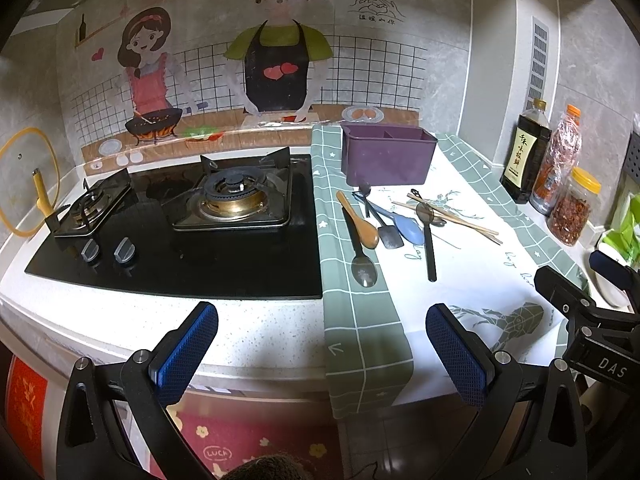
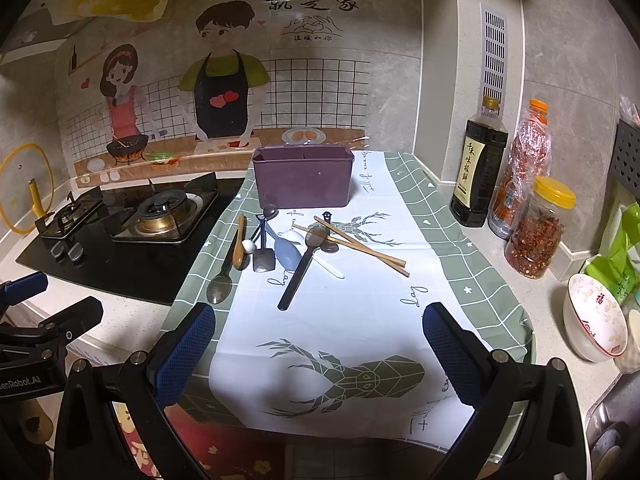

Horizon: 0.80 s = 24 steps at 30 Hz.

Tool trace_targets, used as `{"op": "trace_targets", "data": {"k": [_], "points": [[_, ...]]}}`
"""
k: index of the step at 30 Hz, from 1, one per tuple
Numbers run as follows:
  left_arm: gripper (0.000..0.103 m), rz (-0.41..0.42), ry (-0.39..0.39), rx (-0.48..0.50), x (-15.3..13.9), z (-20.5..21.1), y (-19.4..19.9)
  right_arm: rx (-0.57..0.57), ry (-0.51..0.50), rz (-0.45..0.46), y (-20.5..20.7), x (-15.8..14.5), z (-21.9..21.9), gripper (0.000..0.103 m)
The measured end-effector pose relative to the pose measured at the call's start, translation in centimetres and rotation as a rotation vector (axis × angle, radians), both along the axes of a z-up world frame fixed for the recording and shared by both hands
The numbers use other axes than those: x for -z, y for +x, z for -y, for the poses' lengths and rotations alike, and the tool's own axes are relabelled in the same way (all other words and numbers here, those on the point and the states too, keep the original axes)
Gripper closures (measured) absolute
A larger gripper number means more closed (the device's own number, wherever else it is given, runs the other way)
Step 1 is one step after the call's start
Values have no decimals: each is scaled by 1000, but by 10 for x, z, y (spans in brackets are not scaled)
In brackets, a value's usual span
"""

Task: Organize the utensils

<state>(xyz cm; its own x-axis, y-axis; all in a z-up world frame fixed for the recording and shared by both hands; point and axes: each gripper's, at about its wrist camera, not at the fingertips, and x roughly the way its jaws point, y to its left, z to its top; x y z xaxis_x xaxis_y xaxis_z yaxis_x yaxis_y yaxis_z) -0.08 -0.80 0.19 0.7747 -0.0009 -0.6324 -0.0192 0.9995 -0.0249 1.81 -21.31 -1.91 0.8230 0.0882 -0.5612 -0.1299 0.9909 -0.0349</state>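
A purple utensil holder [image 2: 303, 178] [image 1: 388, 156] stands at the back of a green-and-white cloth [image 2: 352, 320]. In front of it lie loose utensils: a metal spoon [image 2: 221, 282] [image 1: 362, 264], a wooden spoon [image 2: 239, 246] [image 1: 360, 222], a small black spatula [image 2: 263, 256], a blue spoon [image 2: 286, 252] [image 1: 408, 226], a dark long-handled spoon [image 2: 300, 268] [image 1: 428, 236] and wooden chopsticks [image 2: 360, 246] [image 1: 452, 216]. My left gripper [image 1: 322, 344] is open and empty over the counter's front edge. My right gripper [image 2: 320, 346] is open and empty above the cloth's near end.
A black gas hob [image 1: 180, 216] with two burners fills the left counter. A soy sauce bottle [image 2: 478, 168], an orange-capped bottle [image 2: 520, 172] and a chilli jar [image 2: 538, 228] stand along the right wall. A bowl [image 2: 594, 316] sits at the right edge. A glass lid [image 1: 28, 180] leans at the left.
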Motion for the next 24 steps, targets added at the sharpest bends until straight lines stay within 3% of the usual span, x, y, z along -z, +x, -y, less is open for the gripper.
{"op": "trace_targets", "data": {"k": [24], "points": [[0,-7,-3,1,4,-2,2,-1,-3,-4,2,2,0,0]]}}
